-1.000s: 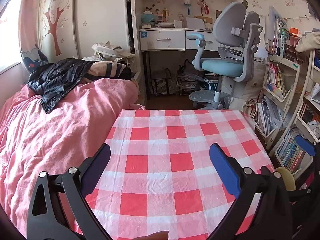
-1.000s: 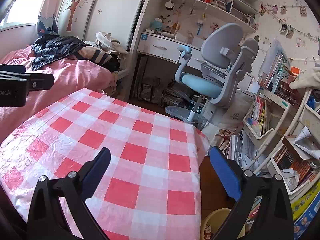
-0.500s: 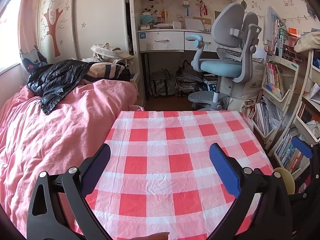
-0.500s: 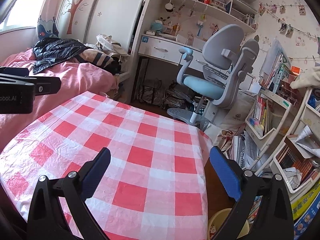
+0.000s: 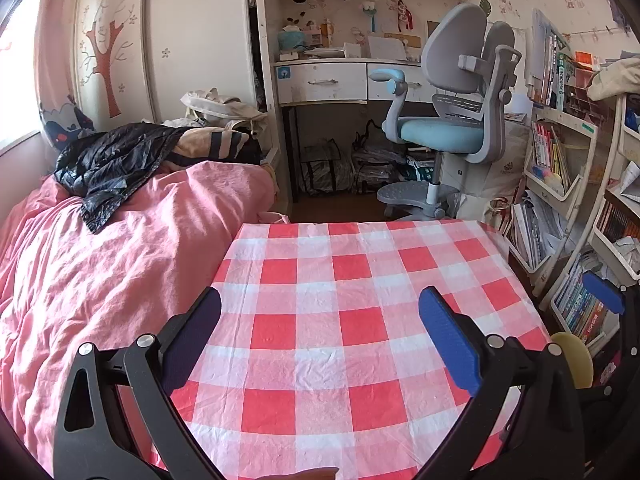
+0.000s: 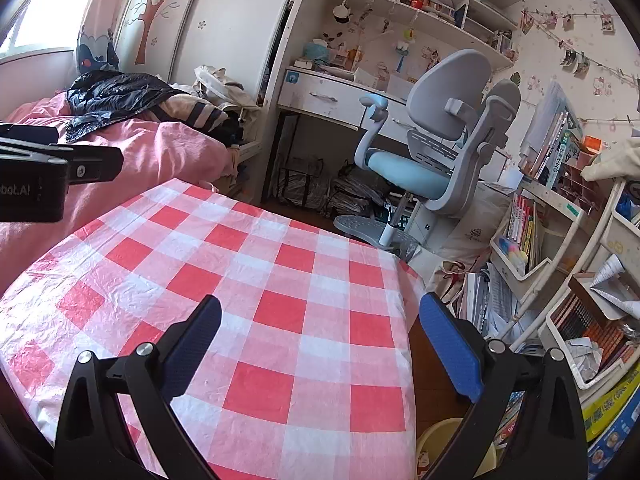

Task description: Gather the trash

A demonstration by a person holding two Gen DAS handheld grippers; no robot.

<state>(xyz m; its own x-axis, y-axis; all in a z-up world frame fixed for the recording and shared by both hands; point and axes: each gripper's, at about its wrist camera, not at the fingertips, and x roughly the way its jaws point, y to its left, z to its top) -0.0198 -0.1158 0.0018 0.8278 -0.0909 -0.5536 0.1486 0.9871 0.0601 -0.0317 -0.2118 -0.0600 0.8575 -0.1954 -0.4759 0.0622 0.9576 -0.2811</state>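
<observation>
Left wrist: both tools gape above tablecloth (image 5: 340, 280).

Your tablecloth (image 5: 360, 320) is checked in red, pink and white. Beside it the bedspread (image 5: 100, 280) is plain pink, with a glossy black jacket (image 5: 112, 160) and a beige cloth with dark stripes (image 5: 208, 146) lying on it. The chair (image 5: 452, 92) has a grey back and a light blue seat. Your finger pads (image 5: 448, 340) are blue on black frames. The wardrobe (image 5: 120, 48) is cream with a red-brown tree pattern. The bin (image 6: 448, 448) is pale yellow.
</observation>
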